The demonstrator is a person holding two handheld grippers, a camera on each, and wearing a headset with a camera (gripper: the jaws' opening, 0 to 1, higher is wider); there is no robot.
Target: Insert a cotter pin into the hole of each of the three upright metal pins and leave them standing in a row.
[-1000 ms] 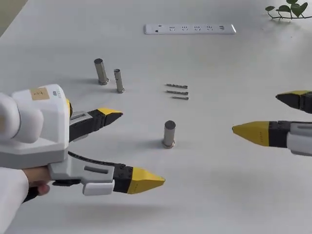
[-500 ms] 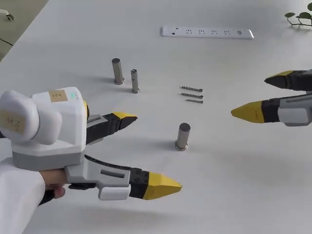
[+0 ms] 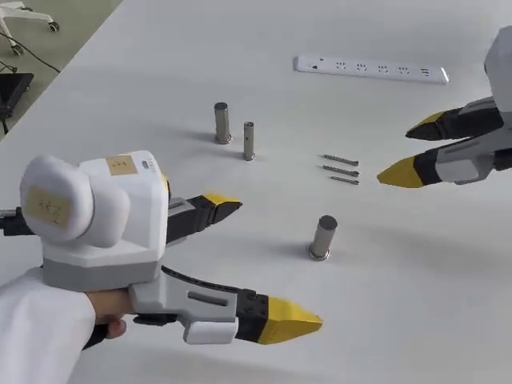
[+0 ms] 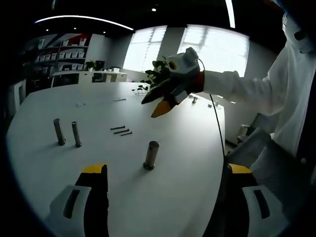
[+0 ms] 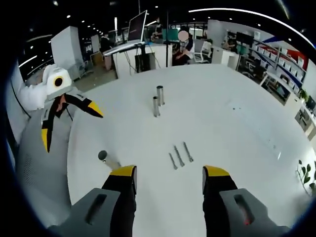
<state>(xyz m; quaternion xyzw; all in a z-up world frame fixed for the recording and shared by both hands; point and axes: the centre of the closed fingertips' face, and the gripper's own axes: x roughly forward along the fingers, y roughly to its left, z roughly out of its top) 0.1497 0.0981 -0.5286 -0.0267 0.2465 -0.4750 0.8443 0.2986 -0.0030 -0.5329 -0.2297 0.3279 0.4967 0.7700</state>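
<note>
The right gripper (image 3: 398,154) is cut off by the head view's edge, and any holes in the metal pins (image 3: 249,141) are too small to see. It and the left gripper (image 3: 280,264) both gape wide, empty, above the table (image 3: 416,320). Two metal pins stand together and the third stands apart, with three cotter pins (image 3: 340,170) lying loose nearby

so the right gripper (image 3: 394,155) is now way closer to the cotter pins (image 3: 341,170), just off their right side instead of level with the lone metal pin (image 3: 323,237).
</note>
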